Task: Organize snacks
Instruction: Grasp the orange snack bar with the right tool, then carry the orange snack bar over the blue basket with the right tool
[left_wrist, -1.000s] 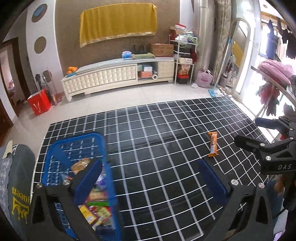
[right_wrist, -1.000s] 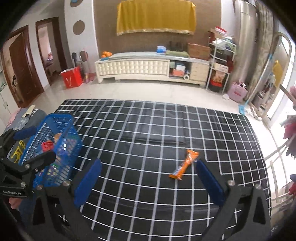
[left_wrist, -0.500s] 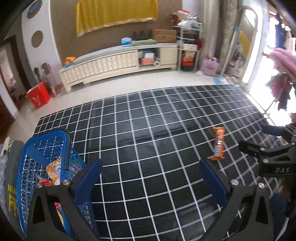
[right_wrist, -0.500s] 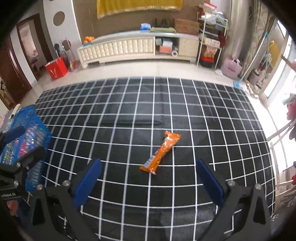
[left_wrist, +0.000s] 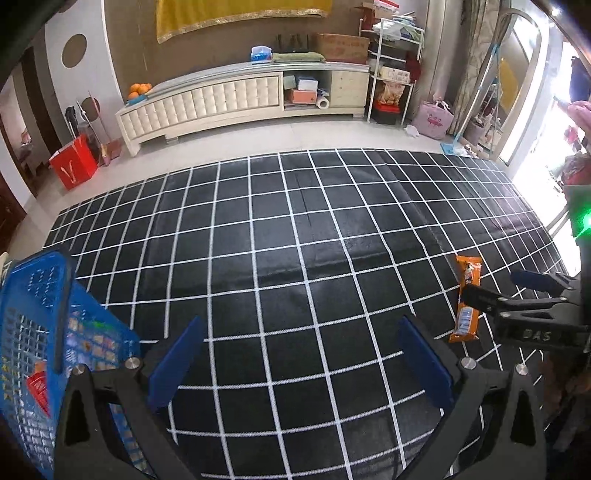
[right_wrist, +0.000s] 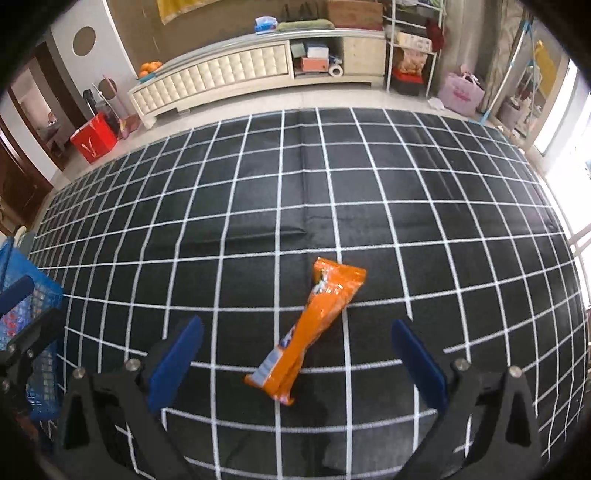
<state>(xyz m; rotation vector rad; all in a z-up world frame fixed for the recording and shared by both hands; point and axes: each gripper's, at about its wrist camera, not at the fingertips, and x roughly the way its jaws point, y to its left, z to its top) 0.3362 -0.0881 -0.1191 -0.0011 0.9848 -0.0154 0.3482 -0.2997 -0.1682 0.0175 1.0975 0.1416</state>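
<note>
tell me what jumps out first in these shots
A lone orange snack packet lies on the black white-gridded mat, between the open blue fingers of the right gripper. At the left edge stands a blue basket with snacks inside, beside the open left gripper.

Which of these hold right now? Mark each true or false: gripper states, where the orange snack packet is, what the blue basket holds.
1. The right gripper is open. True.
2. The orange plastic snack packet lies flat on the black white-gridded mat. True.
3. The left gripper grips the packet. False: open, empty.
4. The blue plastic mesh basket is empty. False: it holds snack packs.
5. The packet is between the right gripper's fingers. True.
</note>
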